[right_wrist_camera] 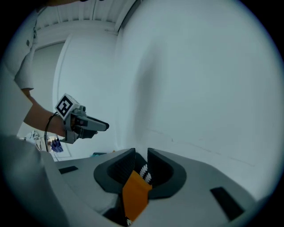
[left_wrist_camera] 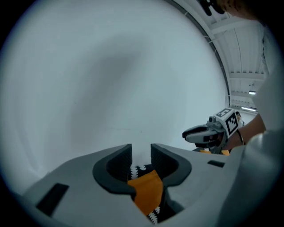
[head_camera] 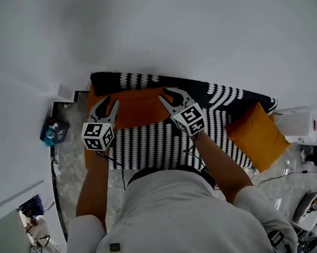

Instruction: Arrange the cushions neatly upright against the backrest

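Left tool [head_camera: 108,104]: jaws drawn in to a narrow gap and clamped on the fabric of the plain orange square fabric cushion [head_camera: 137,108]. In the left gripper view, orange cloth [left_wrist_camera: 146,190] fills the lower part of the gap between the ribbed pads [left_wrist_camera: 125,160].
Right tool [head_camera: 169,96]: jaws likewise narrow and gripping the same cushion. In the right gripper view, a fold of orange fabric [right_wrist_camera: 135,195] sits pinched between the pads [right_wrist_camera: 156,167].
Tool spacing: the two tools are set apart, each on one side of the held cushion, both pointing towards the white wall [head_camera: 194,32].
Cross-sighting: the right tool appears to the right in the left gripper view [left_wrist_camera: 191,134]. The left tool appears to the left in the right gripper view [right_wrist_camera: 103,126].
Held cushion: spans from one tool to the other, in front of the wall and over the black-and-white patterned seat cover [head_camera: 149,143].
Seat cover: lies below both tools. Its white markings show just beyond the gripped fabric in the left [left_wrist_camera: 141,170] and right [right_wrist_camera: 144,173] gripper views.
Second orange square cushion [head_camera: 257,135]: lies on the seat to the right of the right tool, well apart from it and touched by neither tool.
Cushion contact with seat: cannot be determined where the held cushion's lower edge meets the cover.
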{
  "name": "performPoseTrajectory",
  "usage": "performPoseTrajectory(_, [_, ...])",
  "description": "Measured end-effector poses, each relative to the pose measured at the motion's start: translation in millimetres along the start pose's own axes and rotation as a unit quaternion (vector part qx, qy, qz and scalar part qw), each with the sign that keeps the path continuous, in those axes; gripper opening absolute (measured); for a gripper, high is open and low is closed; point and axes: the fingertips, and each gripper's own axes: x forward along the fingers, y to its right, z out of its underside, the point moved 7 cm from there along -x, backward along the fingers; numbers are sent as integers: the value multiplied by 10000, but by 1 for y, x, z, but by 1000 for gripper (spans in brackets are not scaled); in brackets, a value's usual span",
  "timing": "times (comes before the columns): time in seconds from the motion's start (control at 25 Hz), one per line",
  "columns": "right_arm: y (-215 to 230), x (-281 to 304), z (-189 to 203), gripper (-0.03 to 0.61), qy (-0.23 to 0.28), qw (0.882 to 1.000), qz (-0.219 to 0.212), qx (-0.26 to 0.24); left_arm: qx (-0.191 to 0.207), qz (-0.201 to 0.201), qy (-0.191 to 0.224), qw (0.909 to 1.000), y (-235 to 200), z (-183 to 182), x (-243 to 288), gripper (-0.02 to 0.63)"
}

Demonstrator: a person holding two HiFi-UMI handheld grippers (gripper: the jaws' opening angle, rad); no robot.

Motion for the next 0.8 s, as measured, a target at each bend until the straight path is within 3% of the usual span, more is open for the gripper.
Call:
performPoseTrajectory(0.32, [-26,-48,-33,43,575,9983,22,-86,-28,-86,774,9970,50,-31,-45,44])
performPoseTrajectory(0.6, [-23,-65,-55,28,772,9969,96,-69,102,-395,1028,9939,49,-47,-64,9])
performPoseTrajectory(0.8, [-19,-67,-56,26,740,9970,193,-87,126,-340,1031,9940,51,-52,-58,9])
